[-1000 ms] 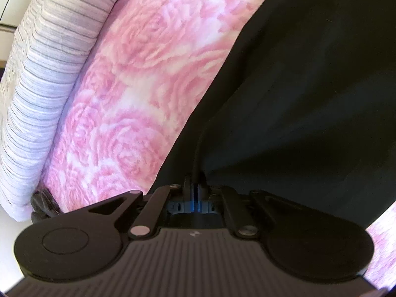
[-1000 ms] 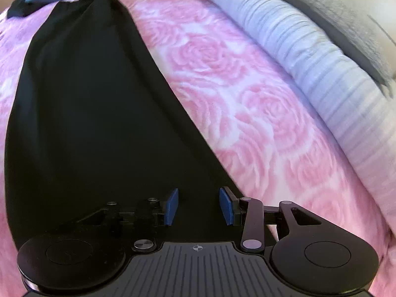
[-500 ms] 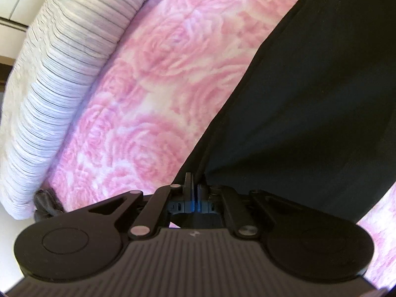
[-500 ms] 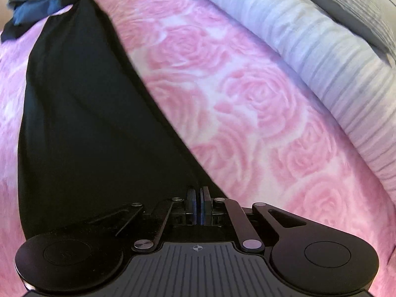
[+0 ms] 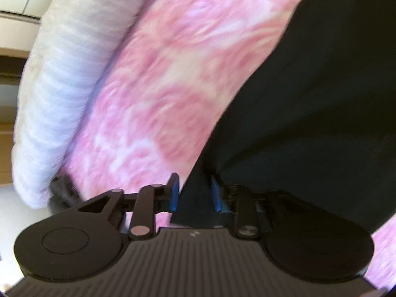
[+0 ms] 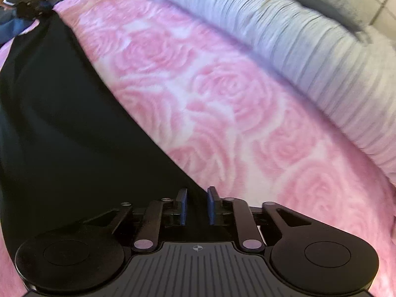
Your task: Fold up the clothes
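1. A pink rose-print bedspread covers the bed.
2. The black garment lies flat, its edge between both tongs' fingers.
3. Left gripper and right gripper gape apart, clamping nothing.

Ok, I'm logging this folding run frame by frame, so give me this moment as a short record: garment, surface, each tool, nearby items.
garment: black cloth, spread flat on the bed
surface: pink rose bedspread
left tool: open, cloth edge between its fingers
right tool: open, at the cloth's corner
nearby: ribbed white blanket along the bedspread's far edge
image quality: both views motion-blurred
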